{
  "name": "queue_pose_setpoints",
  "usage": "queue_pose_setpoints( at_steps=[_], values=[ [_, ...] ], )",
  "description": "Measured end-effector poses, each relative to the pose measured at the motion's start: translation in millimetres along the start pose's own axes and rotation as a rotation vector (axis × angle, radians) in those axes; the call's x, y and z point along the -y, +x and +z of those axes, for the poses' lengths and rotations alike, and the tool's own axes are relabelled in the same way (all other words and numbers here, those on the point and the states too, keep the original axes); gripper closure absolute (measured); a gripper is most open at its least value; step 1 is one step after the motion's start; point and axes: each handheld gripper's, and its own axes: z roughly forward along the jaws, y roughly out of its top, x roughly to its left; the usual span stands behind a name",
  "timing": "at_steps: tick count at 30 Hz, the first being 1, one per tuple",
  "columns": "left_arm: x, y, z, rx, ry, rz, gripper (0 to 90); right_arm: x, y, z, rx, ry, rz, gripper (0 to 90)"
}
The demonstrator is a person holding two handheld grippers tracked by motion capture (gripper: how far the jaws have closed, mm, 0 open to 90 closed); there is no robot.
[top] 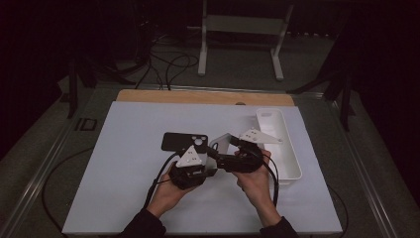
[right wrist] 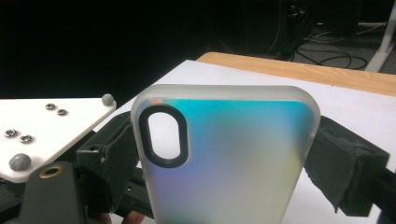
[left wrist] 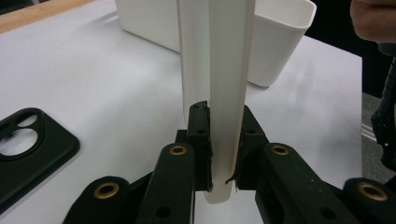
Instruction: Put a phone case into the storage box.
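We find the left gripper closed on the translucent phone case: in the left gripper view its two black jaws press on the case's thin faces near one short end, and the case runs straight out from the jaws along the gripper's own line, seen edge-on.

The right gripper straddles the same case across its width. In the right gripper view the padded jaws stand wide, one at each long edge; the left-hand pad appears to touch the edge, the other looks just beside it. We cannot tell whether they press, so we judge this a loose bracket, not a firm hold. The case stands upright before that camera, its long axis rising from the jaws, its oval camera cut-out near the top. The surface shows an iridescent blue-green sheen.

In the high view both grippers meet over the white table's middle, nearer the right edge, with the case held clear of the surface between them. The left hand governs it.

A black phone case lies flat on the table just beyond the left gripper. A white bin stands along the right edge, just beyond the right gripper.
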Motion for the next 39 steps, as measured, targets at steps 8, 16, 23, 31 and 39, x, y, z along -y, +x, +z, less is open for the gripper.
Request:
queue_pose_setpoints(
  at_steps=[8, 16, 23, 31, 39],
  values=[
    [4.8, 8.2, -13.2, -0.052, -0.036, -0.044, 49.3, 0.0, -1.9, -1.0, 0.001, -0.003, -0.007, 16.7],
    [14.0, 11.9, -35.2, -0.174, -0.07, -0.052, 25.7, -1.2, -4.5, -2.9, 0.023, -0.01, -0.02, 16.8],
    [23.0, 19.6, -56.8, -0.228, -0.106, -0.08, 14.8, -2.0, -7.4, -3.9, 0.033, -0.013, -0.022, 16.8],
    [42.3, 32.2, -80.3, -0.258, -0.124, -0.117, 1.9, -3.8, -9.4, -5.8, 0.047, -0.018, -0.036, 16.8],
    [68.0, 42.2, -101.4, -0.336, -0.148, -0.145, 0.1, -5.5, -11.5, -6.5, 0.055, -0.017, -0.038, 16.8]
  ],
)
